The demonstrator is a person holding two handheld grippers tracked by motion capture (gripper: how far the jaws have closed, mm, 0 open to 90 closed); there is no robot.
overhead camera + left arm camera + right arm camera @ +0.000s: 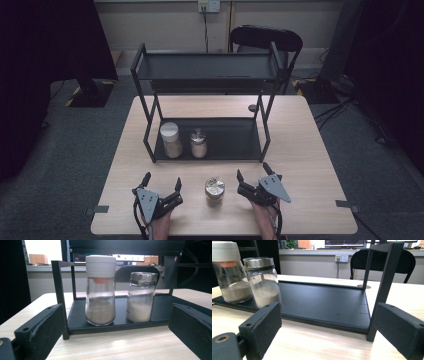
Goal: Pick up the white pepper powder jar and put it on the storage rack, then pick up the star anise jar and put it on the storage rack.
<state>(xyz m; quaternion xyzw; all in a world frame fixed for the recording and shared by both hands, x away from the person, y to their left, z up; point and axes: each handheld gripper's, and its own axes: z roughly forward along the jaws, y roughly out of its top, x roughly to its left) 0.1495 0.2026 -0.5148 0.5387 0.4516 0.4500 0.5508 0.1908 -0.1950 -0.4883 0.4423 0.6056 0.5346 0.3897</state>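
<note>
- Jar (pixel 214 187) is standing upright on the bare table (pixel 310 165), low in the centre of the high view, between the two grippers and touching neither; its shiny lid is facing up.
- Right gripper (pixel 252 181) is resting just right of the jar, jaws spread wide and holding nothing; in the right gripper view its pads (pixel 262 327) are framing the rack rather than the jar.
- Left gripper (pixel 162 184) is sitting lower left of the jar, likewise open and empty, and its view is looking straight at the two shelved jars.
- Rack (pixel 150 135) is filling the upper middle of the high view; on its lower shelf the white-capped jar (pixel 100 291) and the metal-capped jar (pixel 141 297) are standing side by side at the left, close together, leaving the right part of the shelf (pixel 324 302) bare.
- Step in hand, as I judge it, is picking up the loose jar to shelve it with the others.
- The right gripper looks the better choice, being nearer, though it is needing a turn toward the jar first.
- Gripping the glass body below the lid, with jaws level, should be keeping it from tipping.
- Lifting enough for the shelf's front lip and aiming for the bare right part should be avoiding the front post (pixel 384 285) and the two neighbours.
</note>
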